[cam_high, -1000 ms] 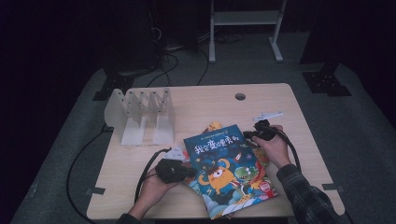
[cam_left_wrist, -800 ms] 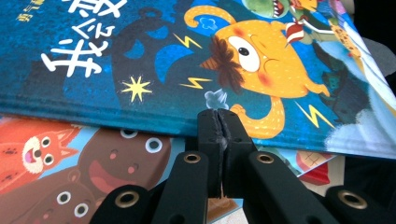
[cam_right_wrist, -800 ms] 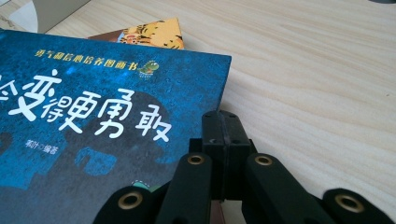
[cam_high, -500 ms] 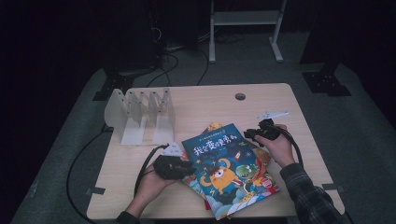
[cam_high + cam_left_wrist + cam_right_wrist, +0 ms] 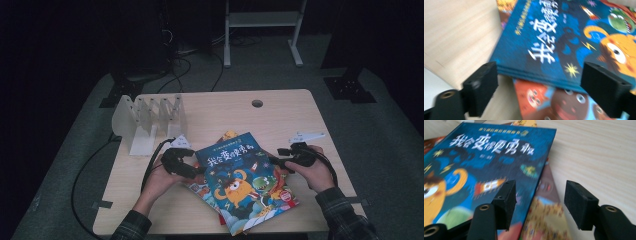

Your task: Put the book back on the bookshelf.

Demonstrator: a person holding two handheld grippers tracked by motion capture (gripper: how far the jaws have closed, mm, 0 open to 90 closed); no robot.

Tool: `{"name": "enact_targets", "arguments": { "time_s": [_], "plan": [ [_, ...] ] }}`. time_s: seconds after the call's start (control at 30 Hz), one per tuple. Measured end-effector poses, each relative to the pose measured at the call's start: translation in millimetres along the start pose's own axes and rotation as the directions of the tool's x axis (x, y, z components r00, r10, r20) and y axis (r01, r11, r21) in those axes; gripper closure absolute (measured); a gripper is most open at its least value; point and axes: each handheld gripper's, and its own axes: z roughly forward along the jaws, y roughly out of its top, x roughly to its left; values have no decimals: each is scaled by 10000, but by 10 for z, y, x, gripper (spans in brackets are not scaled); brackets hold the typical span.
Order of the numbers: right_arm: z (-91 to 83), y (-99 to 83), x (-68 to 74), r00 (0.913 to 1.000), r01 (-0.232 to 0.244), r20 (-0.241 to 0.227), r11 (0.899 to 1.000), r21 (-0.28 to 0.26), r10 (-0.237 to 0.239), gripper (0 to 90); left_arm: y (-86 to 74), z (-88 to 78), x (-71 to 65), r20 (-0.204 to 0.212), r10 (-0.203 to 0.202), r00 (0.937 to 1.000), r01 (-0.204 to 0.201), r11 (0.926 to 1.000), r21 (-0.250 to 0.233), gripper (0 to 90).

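Note:
A blue picture book (image 5: 243,181) with an orange monster on its cover lies on top of a stack of other books (image 5: 202,189) on the wooden table (image 5: 220,112). My left gripper (image 5: 194,171) sits at the book's left edge. In the left gripper view the left gripper (image 5: 544,92) is open; its jaws have just been opening, and the blue book (image 5: 554,42) lies ahead of the pads, untouched. My right gripper (image 5: 278,161) is at the book's right edge. The right gripper (image 5: 542,203) is open too and has just been opening, with the book's corner (image 5: 499,157) behind the pads.
A white slotted rack (image 5: 150,120) stands at the back left of the table. A round hole (image 5: 257,103) is near the far edge. A black cable (image 5: 80,175) hangs off the left side. An orange book (image 5: 554,105) shows under the blue one.
Both grippers have opened and let go of the blue book's edges. The left hand drew back to the left, the right hand to the right. The book rests on the stack.

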Motion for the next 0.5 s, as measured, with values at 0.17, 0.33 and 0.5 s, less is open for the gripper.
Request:
{"name": "enact_targets", "arguments": {
  "time_s": [0.17,0.33,0.5],
  "plan": [
    [-175,-191,41,9998,49,-186,10000,-70,-50,378,33,82,50,120,167,9998,-171,9995,269,56],
    [-317,-335,73,9996,41,-276,9999,-95,-44,368,46,158,111,98,180,9998,-182,9996,208,23],
    [-487,-534,109,9994,27,-340,10000,12,-26,363,31,236,164,161,185,9997,-190,9994,306,16]
  ]
}}
